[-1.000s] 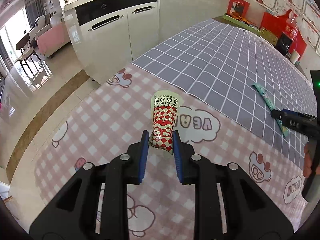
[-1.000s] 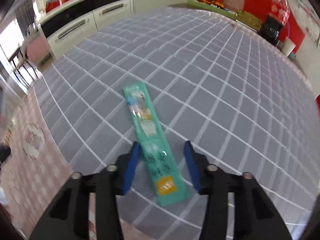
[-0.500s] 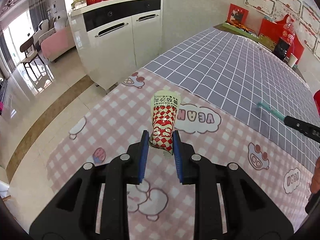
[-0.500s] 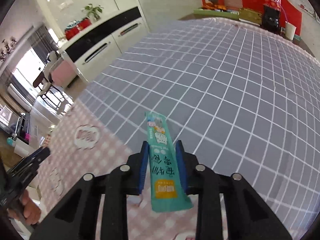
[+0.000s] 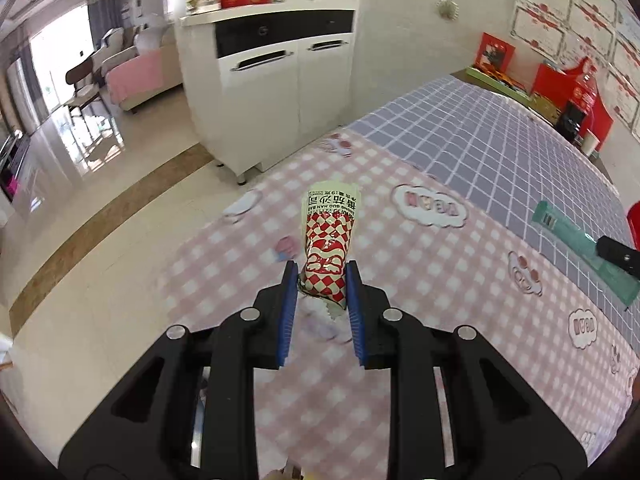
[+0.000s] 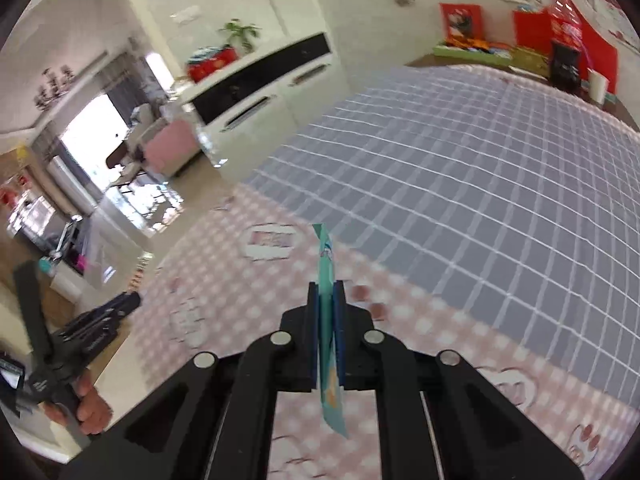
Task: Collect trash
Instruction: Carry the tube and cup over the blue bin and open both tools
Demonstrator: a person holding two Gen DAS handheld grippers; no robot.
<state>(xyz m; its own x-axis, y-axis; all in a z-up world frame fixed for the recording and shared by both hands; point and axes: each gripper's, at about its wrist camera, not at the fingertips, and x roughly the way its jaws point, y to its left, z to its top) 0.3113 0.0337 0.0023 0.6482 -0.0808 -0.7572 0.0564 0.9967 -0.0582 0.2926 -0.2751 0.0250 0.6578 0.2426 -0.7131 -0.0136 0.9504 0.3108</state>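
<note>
My left gripper (image 5: pixel 321 280) is shut on a red-and-white checkered snack wrapper (image 5: pixel 329 240) and holds it above the pink checked tablecloth (image 5: pixel 440 280). My right gripper (image 6: pixel 327 294) is shut on a long teal wrapper (image 6: pixel 326 264), turned on edge and lifted above the table. The teal wrapper (image 5: pixel 576 240) and the right gripper's tip (image 5: pixel 620 254) also show at the right edge of the left wrist view. The left gripper (image 6: pixel 100 320) and the hand holding it show at the lower left of the right wrist view.
A grey grid tablecloth (image 6: pixel 480 180) covers the far half of the table. A white cabinet (image 5: pixel 280 92) stands beyond the table's left edge, with tiled floor (image 5: pixel 100 200) below. Red boxes and a bottle (image 5: pixel 576 104) stand at the far right end.
Both grippers have risen from the table with their wrappers. The right gripper has closed tighter on the teal wrapper, turned it on edge and swung left over the pink cloth.
</note>
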